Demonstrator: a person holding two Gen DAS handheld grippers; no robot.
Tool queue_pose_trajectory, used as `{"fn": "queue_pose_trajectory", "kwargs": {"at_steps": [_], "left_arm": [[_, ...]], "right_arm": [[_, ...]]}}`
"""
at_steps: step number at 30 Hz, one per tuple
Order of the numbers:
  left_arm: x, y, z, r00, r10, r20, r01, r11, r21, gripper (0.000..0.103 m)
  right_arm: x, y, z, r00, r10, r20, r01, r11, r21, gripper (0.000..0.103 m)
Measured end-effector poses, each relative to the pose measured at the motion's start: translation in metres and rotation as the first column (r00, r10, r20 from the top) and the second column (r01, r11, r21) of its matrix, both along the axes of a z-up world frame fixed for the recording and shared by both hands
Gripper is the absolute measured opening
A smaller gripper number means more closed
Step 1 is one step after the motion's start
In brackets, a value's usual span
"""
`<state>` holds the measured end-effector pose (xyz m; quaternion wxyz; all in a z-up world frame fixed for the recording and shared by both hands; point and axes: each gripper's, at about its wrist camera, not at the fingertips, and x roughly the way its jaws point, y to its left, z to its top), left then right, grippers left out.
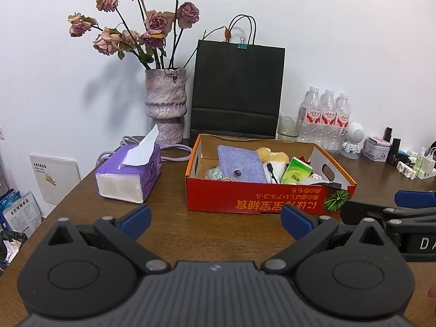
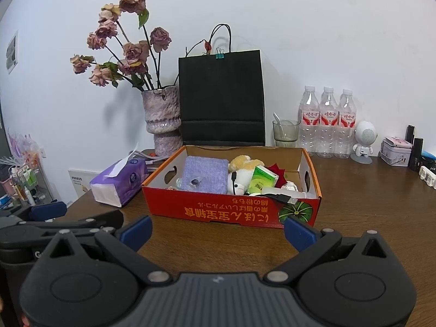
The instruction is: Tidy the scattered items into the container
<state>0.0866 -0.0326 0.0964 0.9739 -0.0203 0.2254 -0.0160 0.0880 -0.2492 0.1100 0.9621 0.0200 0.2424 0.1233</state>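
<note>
- Wooden table (image 1: 174, 234): both grippers hover near its near edge, side by side.
- Red cardboard box (image 2: 218, 212), centre of table; holds purple cloth case (image 2: 205, 177), plush toy (image 2: 242, 175), green packet (image 2: 261, 179).
- Right view only: USB plug (image 2: 284, 199) hangs over the box's near wall; spoon in glass (image 2: 284, 132).
- Left view only: white chargers (image 1: 425, 164), far right.
- Left gripper (image 1: 216, 220): fingers spread, empty.
- Right gripper (image 2: 218, 230): fingers spread, empty.
</note>
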Motion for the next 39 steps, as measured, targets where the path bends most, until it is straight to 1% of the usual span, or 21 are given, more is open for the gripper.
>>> {"fn": "queue_pose_trajectory", "kwargs": {"at_steps": [9, 32, 39], "left_arm": [[0.0008, -0.0007, -0.0037, 1.000, -0.002, -0.006, 0.002, 1.000, 0.001, 0.103], [0.0001, -0.0064, -0.0052, 1.000, -0.002, -0.011, 0.002, 1.000, 0.017, 0.103], [-0.0021, -0.0076, -0.0064, 1.000, -0.003, 0.024, 0.003, 1.000, 0.027, 0.103]], "right_arm": [[0.0002, 0.0001, -0.0052, 1.000, -0.003, -0.007, 0.003, 1.000, 0.002, 0.103], [-0.0007, -0.0037, -0.0075, 1.000, -0.011, -0.018, 0.011, 1.000, 0.003, 0.103], [-0.0017, -0.0032, -0.0082, 1.000, -0.018, -0.018, 0.018, 1.000, 0.001, 0.103]]}}
